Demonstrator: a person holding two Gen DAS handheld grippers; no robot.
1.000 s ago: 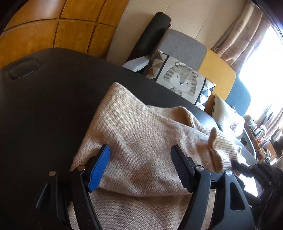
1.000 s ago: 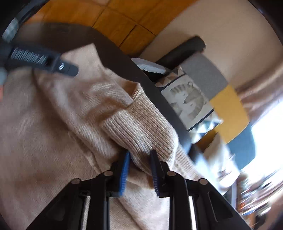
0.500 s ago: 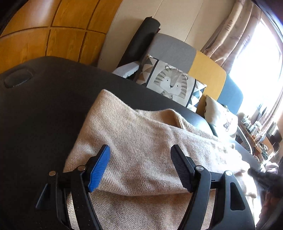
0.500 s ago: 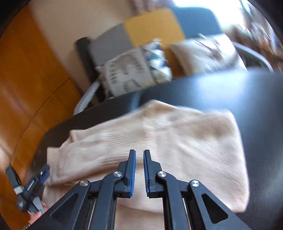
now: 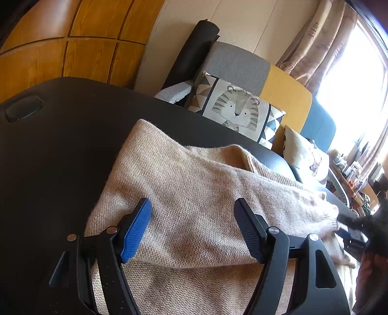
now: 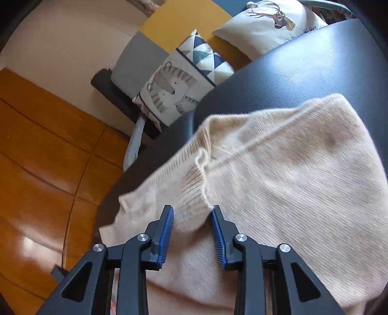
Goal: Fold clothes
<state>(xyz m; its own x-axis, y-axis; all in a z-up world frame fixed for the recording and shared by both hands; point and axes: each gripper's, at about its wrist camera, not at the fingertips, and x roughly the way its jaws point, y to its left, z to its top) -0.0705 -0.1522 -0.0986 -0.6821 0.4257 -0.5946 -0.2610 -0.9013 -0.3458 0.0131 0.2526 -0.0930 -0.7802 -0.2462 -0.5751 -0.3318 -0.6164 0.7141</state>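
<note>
A beige knit sweater (image 5: 194,198) lies folded on the black table (image 5: 60,150). It also shows in the right wrist view (image 6: 278,169). My left gripper (image 5: 192,227) is open and hovers over the near folded edge, jaws wide apart. My right gripper (image 6: 191,230) is open, with its jaws standing either side of the ribbed sleeve cuff (image 6: 194,191). The right gripper also shows at the far right of the left wrist view (image 5: 351,230), at the sweater's end.
A sofa with a tiger-print cushion (image 5: 232,111) and a deer-print cushion (image 6: 269,21) stands beyond the table's far edge. A dark oval inset (image 5: 23,111) sits in the table's left corner. Wood panelling (image 5: 60,48) and wooden floor (image 6: 48,169) lie to the left.
The right gripper went from shut to open and now straddles the ribbed cuff. The folded sleeve now lies flat across the sweater. The left gripper has stayed open over the near edge.
</note>
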